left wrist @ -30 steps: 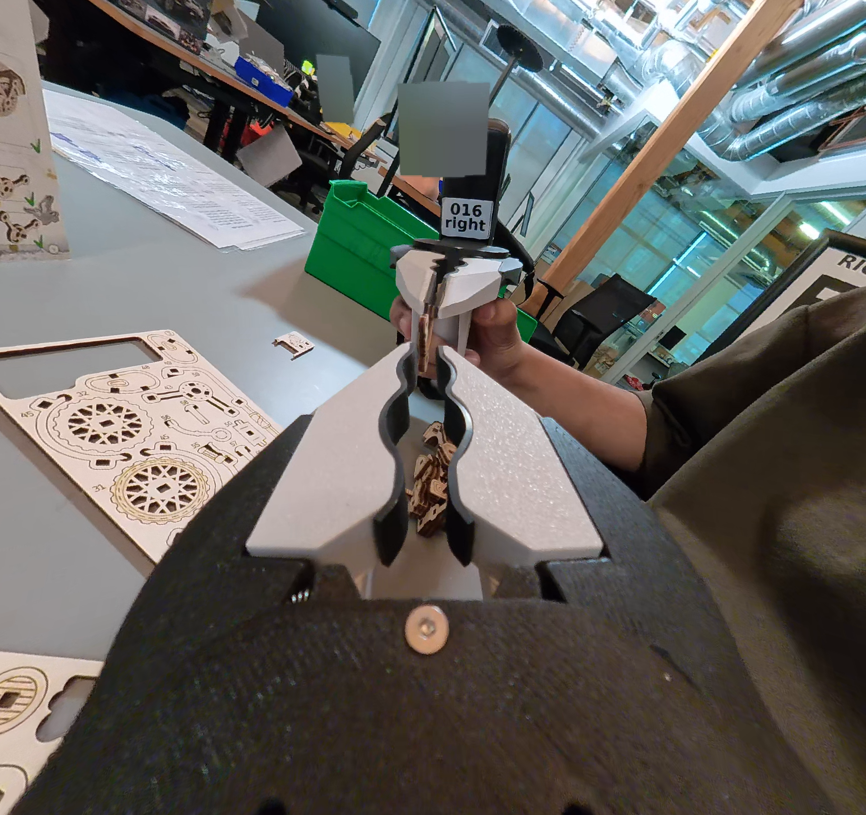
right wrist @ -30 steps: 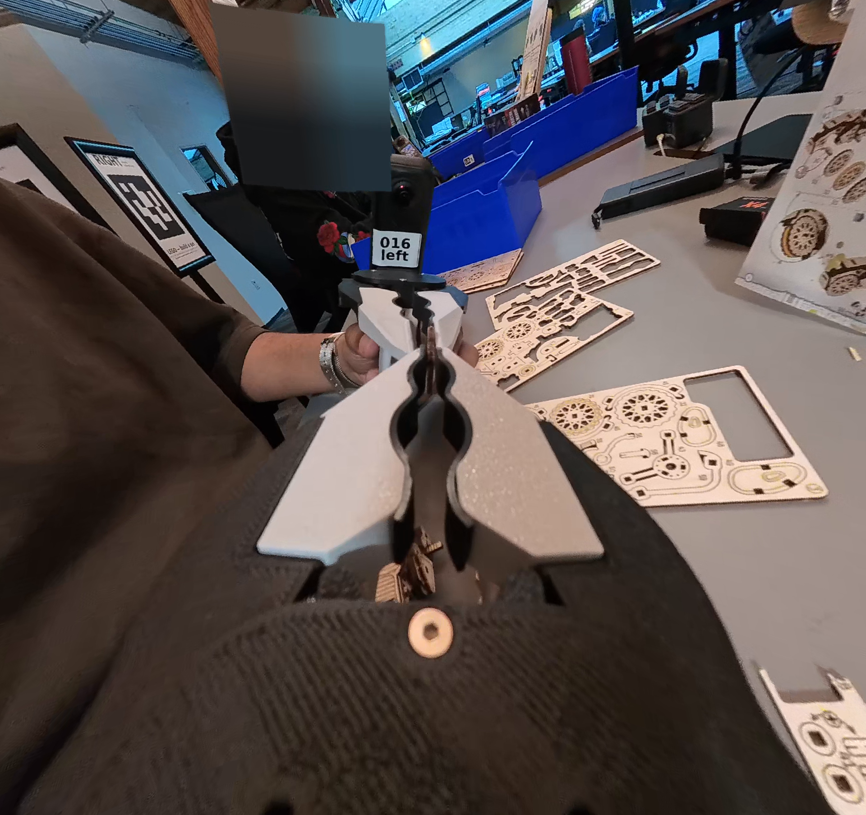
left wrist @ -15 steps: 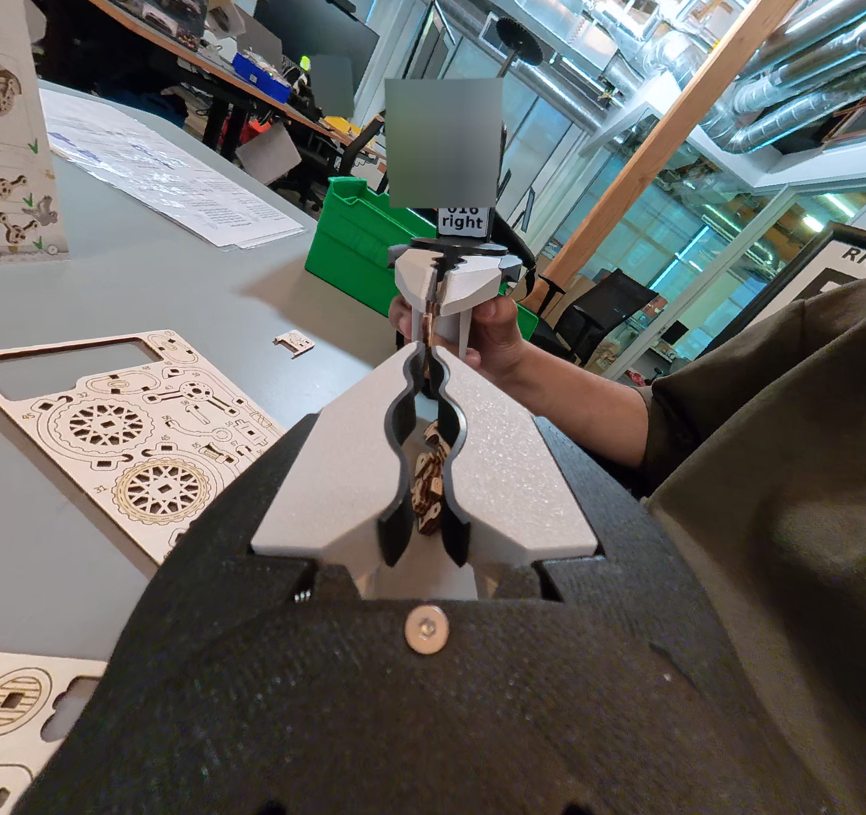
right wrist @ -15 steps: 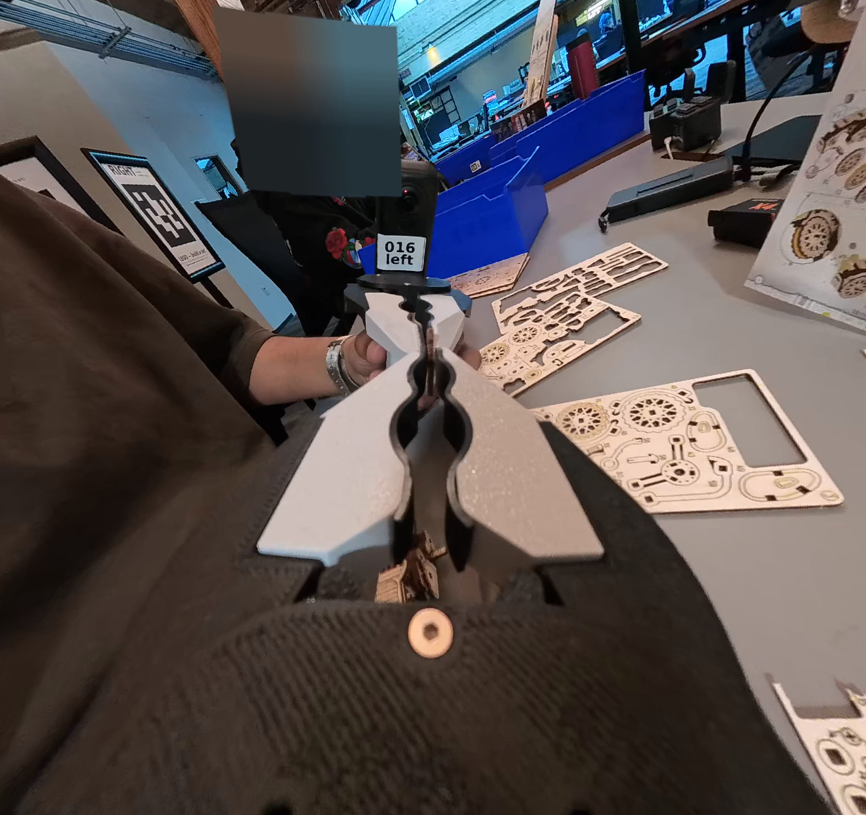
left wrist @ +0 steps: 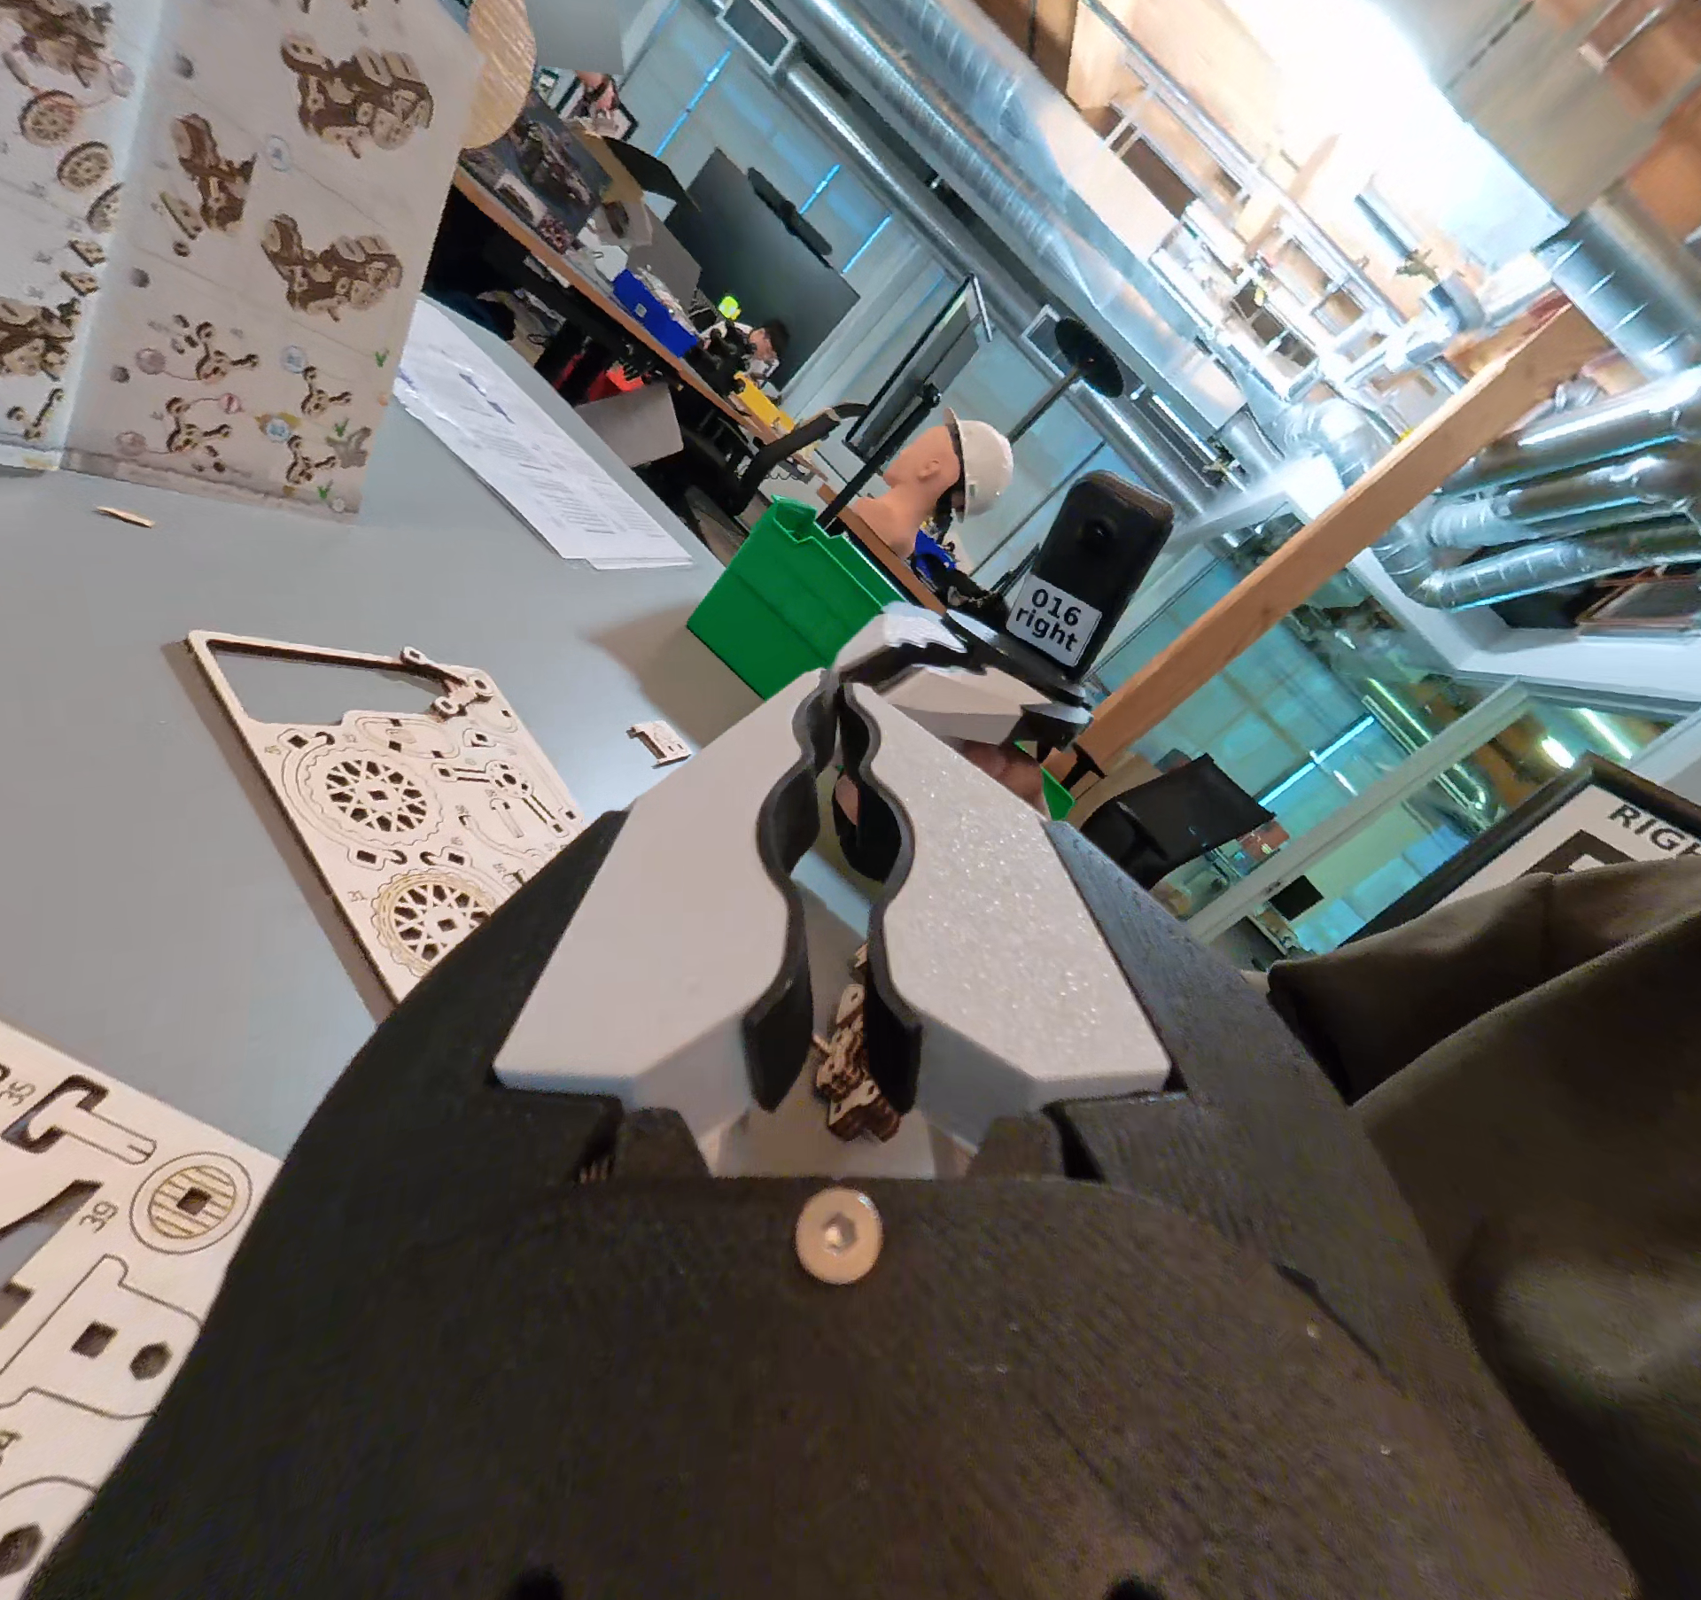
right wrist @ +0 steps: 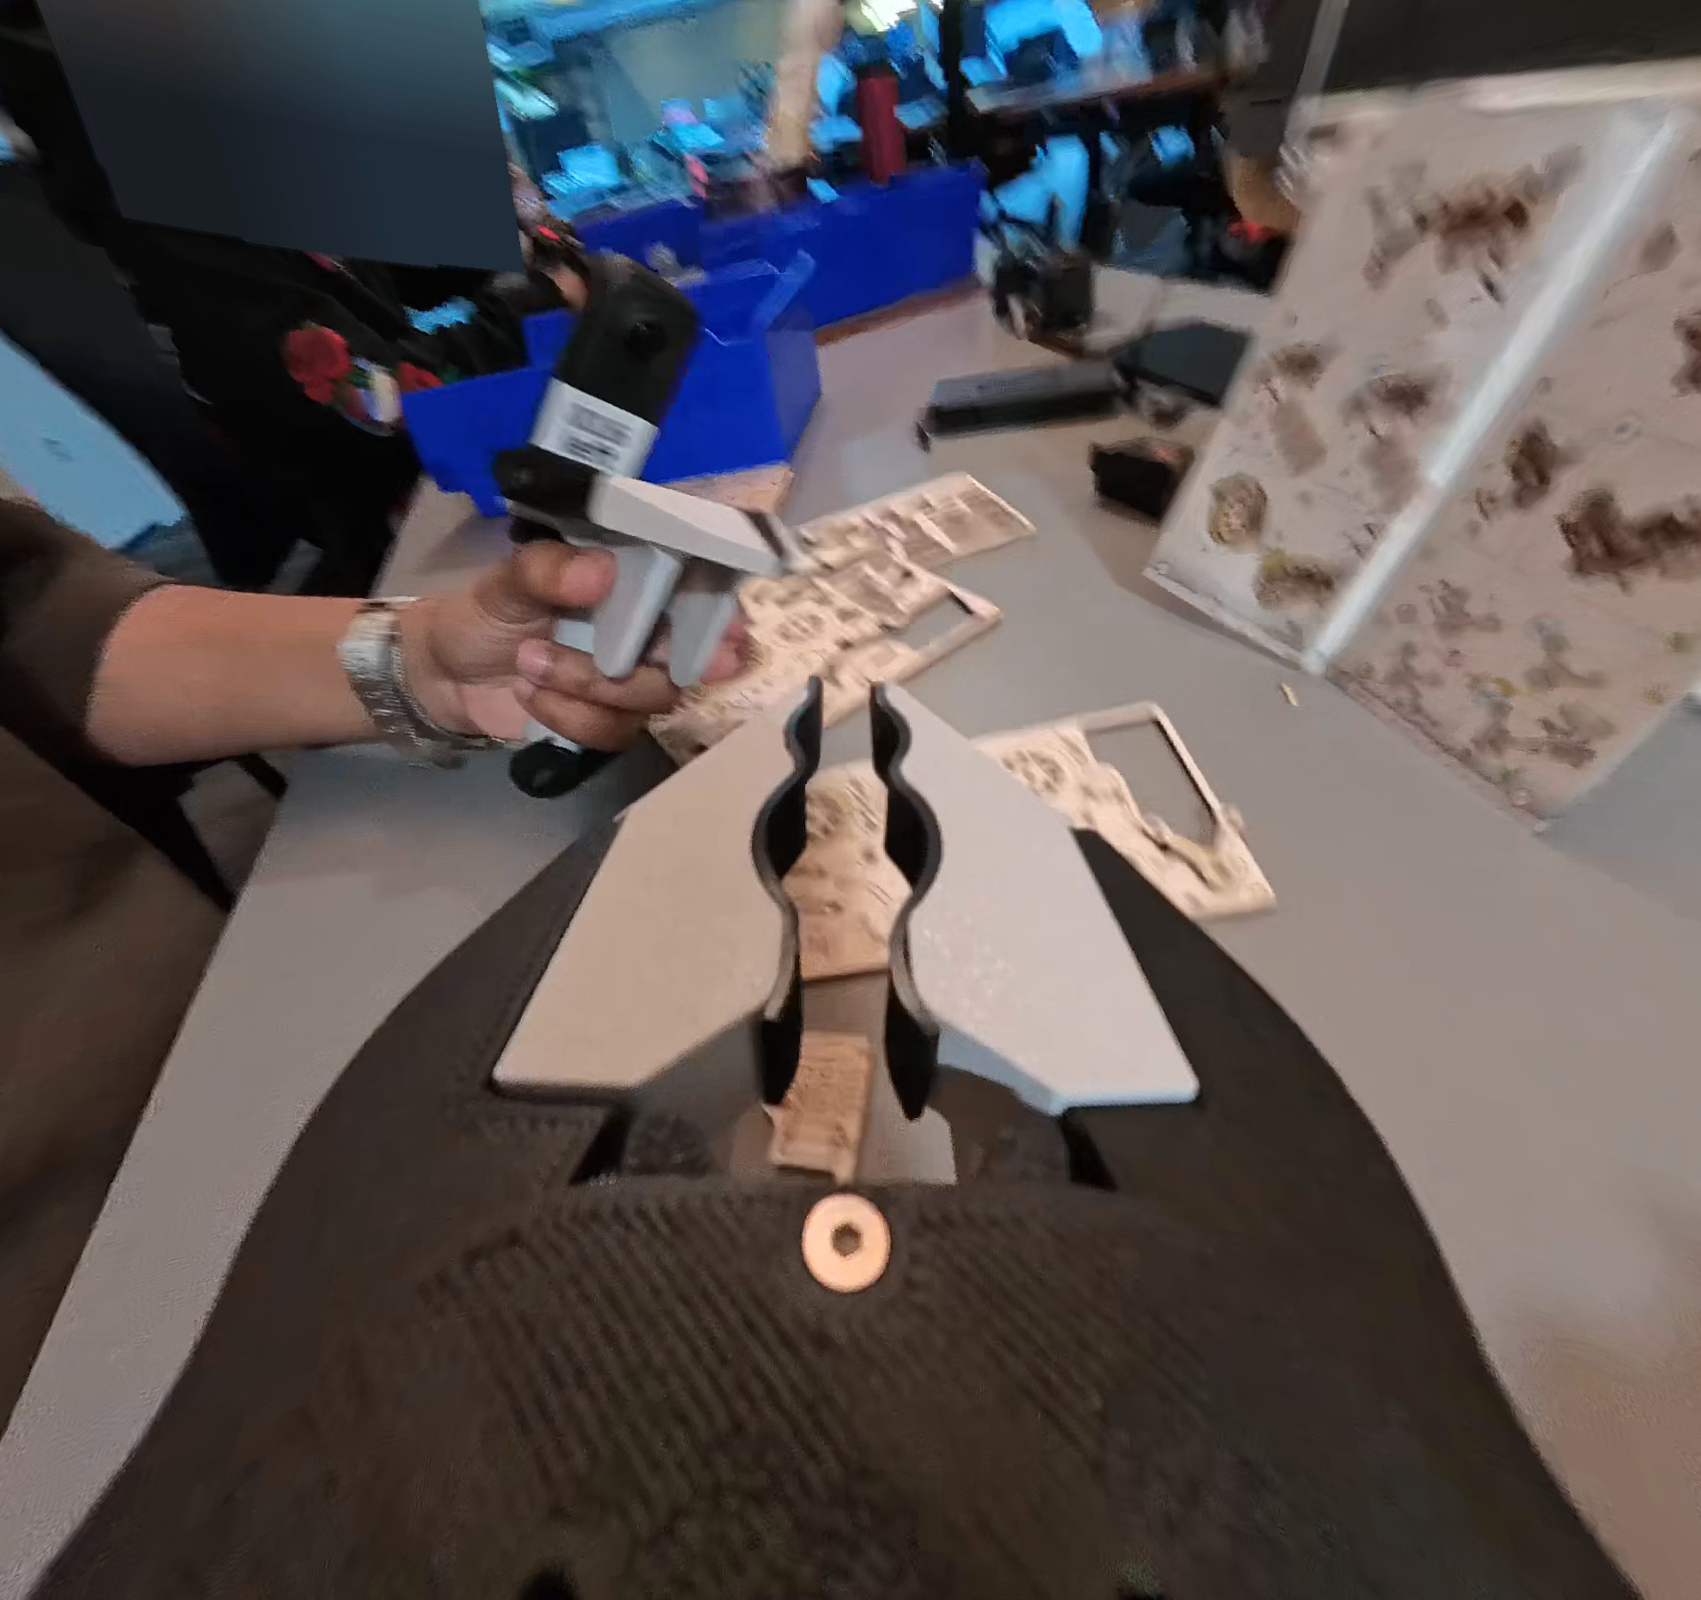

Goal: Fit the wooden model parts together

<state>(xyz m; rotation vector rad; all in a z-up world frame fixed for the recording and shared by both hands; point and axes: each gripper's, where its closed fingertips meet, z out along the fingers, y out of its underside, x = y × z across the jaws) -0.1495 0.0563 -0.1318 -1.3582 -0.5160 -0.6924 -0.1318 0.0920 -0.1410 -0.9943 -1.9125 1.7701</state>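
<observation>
My left gripper (left wrist: 833,709) is shut on a small brown wooden assembly (left wrist: 851,1073) that sits deep between its fingers. In the right wrist view it (right wrist: 778,543) is held in a hand up and to the left, above the table, and is blurred. My right gripper (right wrist: 842,700) is open, with a clear gap between the tips. A pale wooden piece (right wrist: 819,1096) shows low between its fingers; I cannot tell if it is held. In the left wrist view the right gripper (left wrist: 897,640) is tilted just beyond my left fingertips.
Laser-cut wooden sheets (left wrist: 387,783) (right wrist: 1132,783) lie on the grey table (left wrist: 138,773), and more sheets (right wrist: 884,543) lie farther off. An upright instruction sheet (left wrist: 230,203) (right wrist: 1473,451) stands behind them. A small loose piece (left wrist: 658,741), a green bin (left wrist: 782,608) and a blue bin (right wrist: 736,396) are nearby. Left tips to right tips: about 5 centimeters.
The two grippers were tip to tip; now they have pulled apart. The right gripper has opened and swung toward the table. Both views have tilted.
</observation>
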